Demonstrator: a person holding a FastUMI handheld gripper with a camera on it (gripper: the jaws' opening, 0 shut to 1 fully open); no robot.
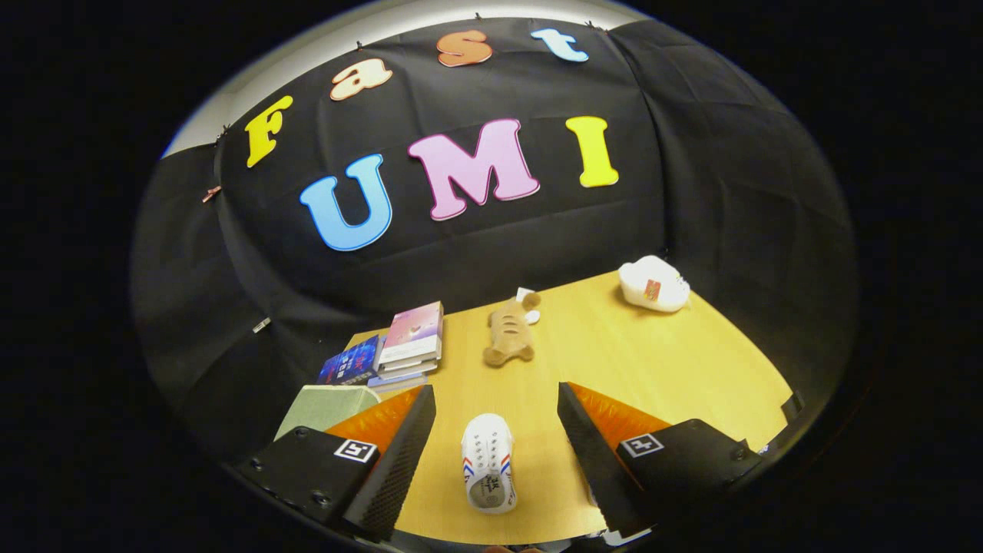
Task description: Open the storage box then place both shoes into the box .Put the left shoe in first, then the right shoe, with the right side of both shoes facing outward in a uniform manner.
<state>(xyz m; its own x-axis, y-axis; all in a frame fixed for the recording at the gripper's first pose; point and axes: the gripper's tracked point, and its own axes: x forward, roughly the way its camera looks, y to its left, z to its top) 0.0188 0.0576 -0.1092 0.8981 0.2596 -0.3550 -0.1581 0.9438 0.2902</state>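
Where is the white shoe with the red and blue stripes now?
In the gripper view, the white shoe lies on the wooden table between the open claw's two fingers, touching neither, with the plush toy beyond it.

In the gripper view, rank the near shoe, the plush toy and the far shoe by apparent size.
1. Near shoe, between the open fingers of the gripper, though closeness to the camera enlarges it.
2 and 3. Plush toy and far shoe look alike; no ranking.
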